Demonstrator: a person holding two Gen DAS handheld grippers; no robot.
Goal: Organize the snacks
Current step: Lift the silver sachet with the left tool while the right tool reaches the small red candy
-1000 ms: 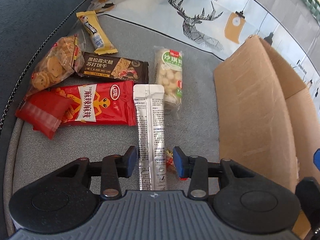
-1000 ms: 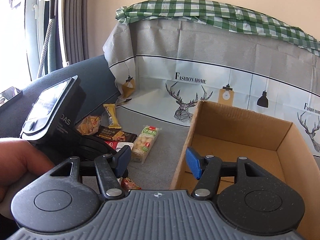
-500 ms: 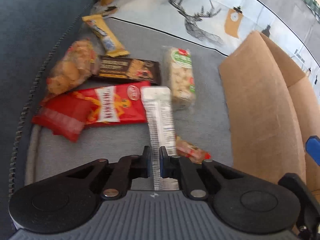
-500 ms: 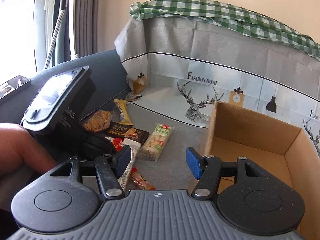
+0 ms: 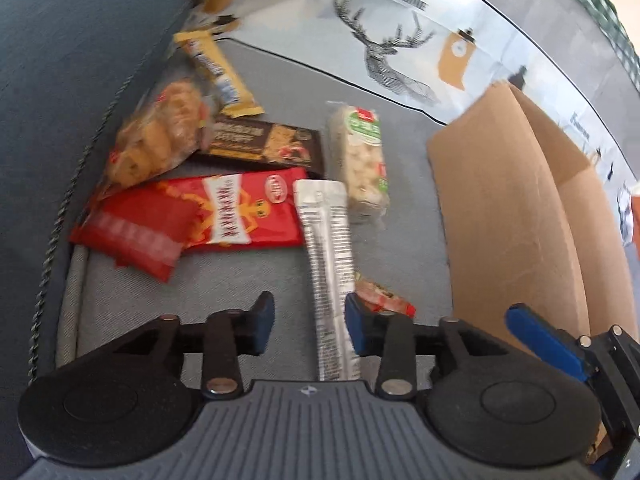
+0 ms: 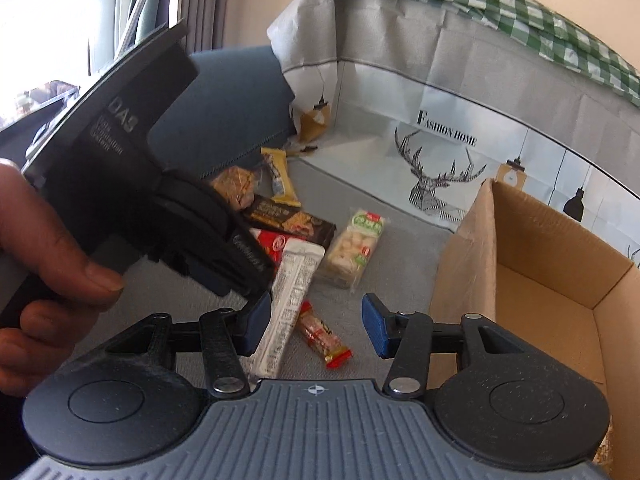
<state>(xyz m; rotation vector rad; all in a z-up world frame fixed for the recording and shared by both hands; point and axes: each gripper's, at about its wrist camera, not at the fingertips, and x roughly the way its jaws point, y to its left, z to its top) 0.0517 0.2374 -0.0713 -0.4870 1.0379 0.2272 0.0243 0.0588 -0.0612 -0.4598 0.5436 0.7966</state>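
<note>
Left gripper: jaws opening, spread apart, silver sachet running lengthwise between them. It lies against the right pad, clear of the left pad, so not pinched. Its far end reaches the big red packet; its near end passes under the gripper body.

Right gripper: jaws closing but still wide, nothing pressed. In the right wrist view the small red-ended candy lies on the grey cushion in the gap between the pads, touching neither. The silver sachet sits just inside the left pad there. A hand holds the left gripper at the left of that view.

Snack count, eight on the cushion:
- one silver sachet
- one small candy, just right of the sachet's near half
- one big red packet, left of the sachet
- one smaller red pouch, overlapping the red packet's left end
- one dark brown cracker bar, behind the red packet
- one clear bag of cookies, far left
- one yellow bar, furthest back
- one clear pack of white puffs with green label, right of the brown bar

One cardboard box, open, stands right of the snacks; what shows of its inside is empty. Right gripper sits just beside its near wall.
</note>
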